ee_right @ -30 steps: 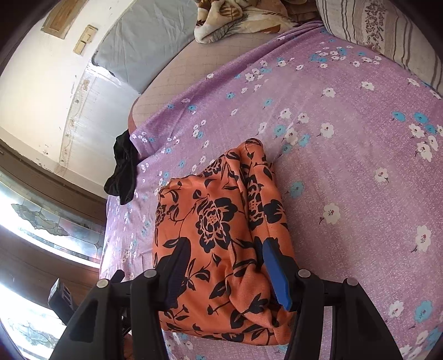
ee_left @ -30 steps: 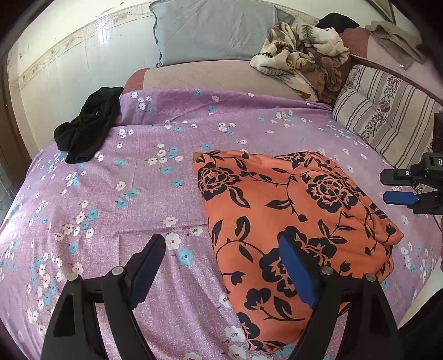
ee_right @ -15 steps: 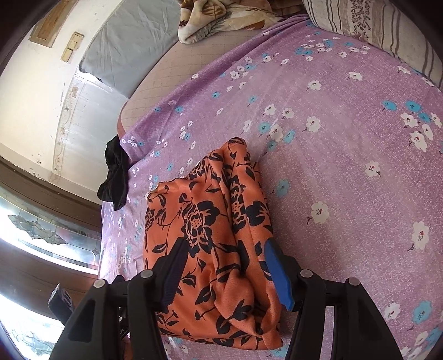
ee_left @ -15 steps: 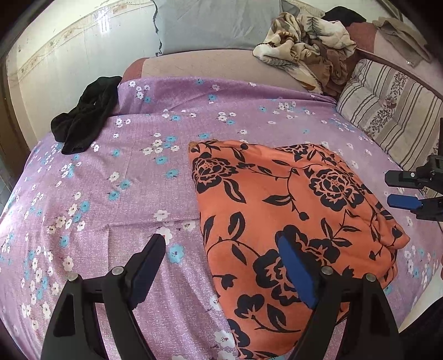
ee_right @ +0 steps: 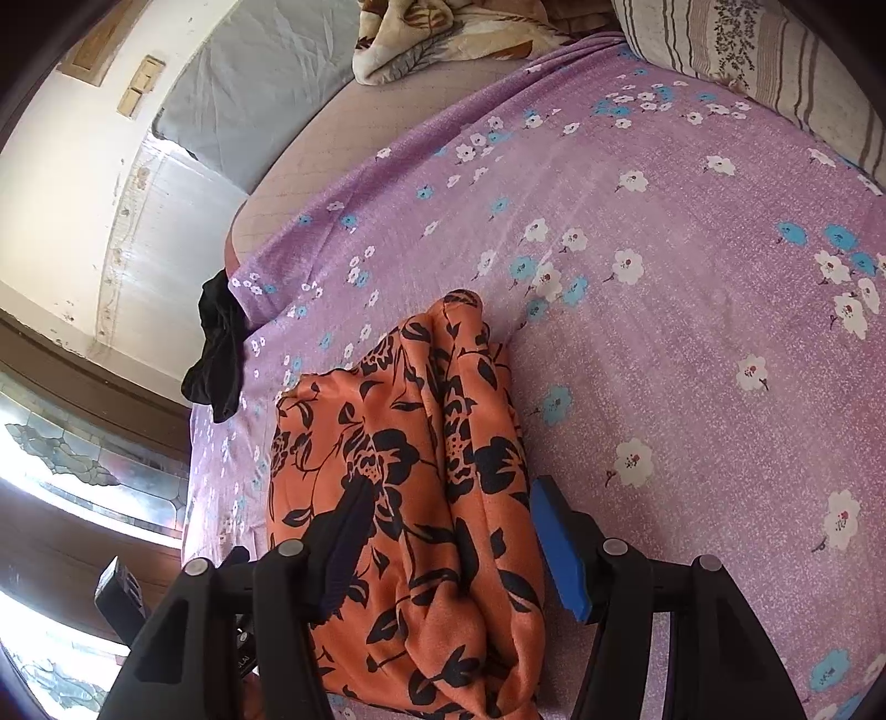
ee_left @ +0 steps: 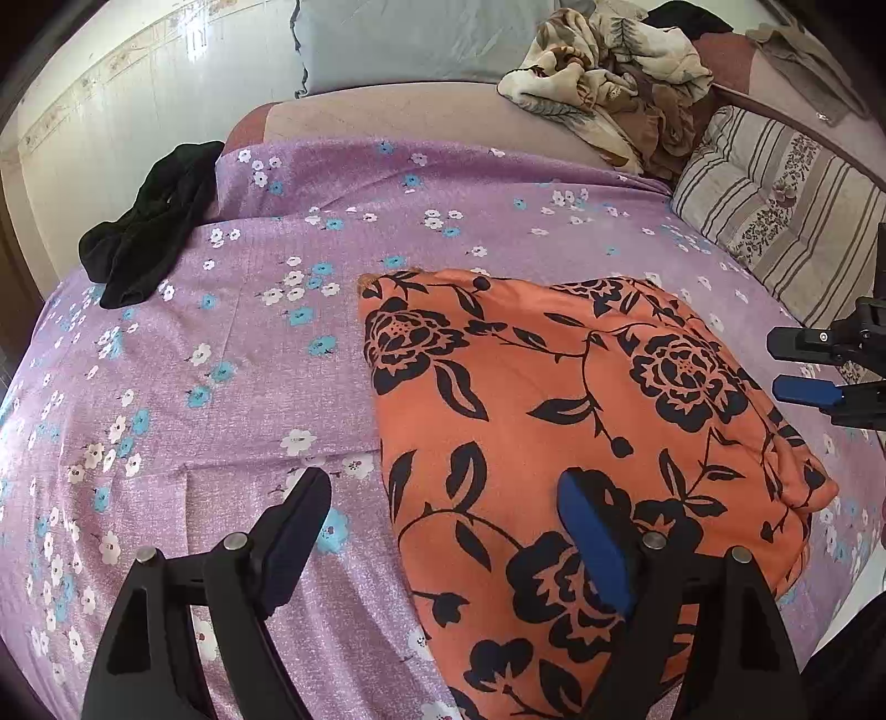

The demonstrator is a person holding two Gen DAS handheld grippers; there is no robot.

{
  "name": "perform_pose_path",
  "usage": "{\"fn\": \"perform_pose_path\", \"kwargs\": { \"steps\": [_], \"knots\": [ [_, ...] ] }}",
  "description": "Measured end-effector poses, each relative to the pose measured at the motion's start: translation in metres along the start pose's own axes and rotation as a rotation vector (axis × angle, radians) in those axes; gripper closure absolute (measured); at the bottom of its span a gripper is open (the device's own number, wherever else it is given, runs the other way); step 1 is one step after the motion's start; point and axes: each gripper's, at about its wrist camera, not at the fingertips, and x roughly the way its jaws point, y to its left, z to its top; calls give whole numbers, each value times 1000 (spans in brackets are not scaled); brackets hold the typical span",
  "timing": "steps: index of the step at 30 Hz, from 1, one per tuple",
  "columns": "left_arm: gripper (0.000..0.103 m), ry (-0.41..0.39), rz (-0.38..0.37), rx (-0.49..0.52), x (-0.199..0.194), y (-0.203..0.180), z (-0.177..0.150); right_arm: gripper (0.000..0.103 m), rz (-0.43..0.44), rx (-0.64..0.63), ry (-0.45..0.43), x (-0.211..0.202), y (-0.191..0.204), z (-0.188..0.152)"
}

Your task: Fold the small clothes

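Note:
An orange cloth with a black flower print [ee_left: 554, 421] lies folded on the purple flowered bedsheet [ee_left: 249, 343]. My left gripper [ee_left: 448, 531] is open just above its near left edge, one finger over the sheet, the other over the cloth. My right gripper [ee_right: 448, 531] is open above the cloth's bunched right end [ee_right: 421, 476] and holds nothing. The right gripper also shows at the right edge of the left wrist view [ee_left: 797, 365]. A black garment [ee_left: 149, 221] lies crumpled at the far left of the bed, also in the right wrist view [ee_right: 219, 349].
A grey pillow [ee_left: 410, 39] and a crumpled beige blanket [ee_left: 603, 77] lie at the head of the bed. A striped cushion [ee_left: 775, 205] lies at the far right. A wall and a window [ee_right: 72, 459] stand beyond the bed's left side.
Both grippers have drawn back a little from the cloth and stay open. The cloth lies as before.

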Motion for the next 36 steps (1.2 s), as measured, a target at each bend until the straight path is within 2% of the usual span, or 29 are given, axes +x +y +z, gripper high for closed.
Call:
{"fn": "perform_pose_path", "kwargs": {
  "steps": [8, 22, 27, 36],
  "knots": [
    [19, 8, -18, 27, 7, -7, 0, 40, -15, -17, 16, 11, -4, 3],
    [19, 13, -56, 33, 13, -9, 0, 39, 16, 11, 7, 22, -15, 4],
    [18, 15, -104, 33, 16, -4, -2, 39, 22, 24, 17, 28, -20, 5],
    [15, 60, -218, -34, 27, 10, 2, 38, 45, 65, 0, 25, -37, 11]
  ]
}}
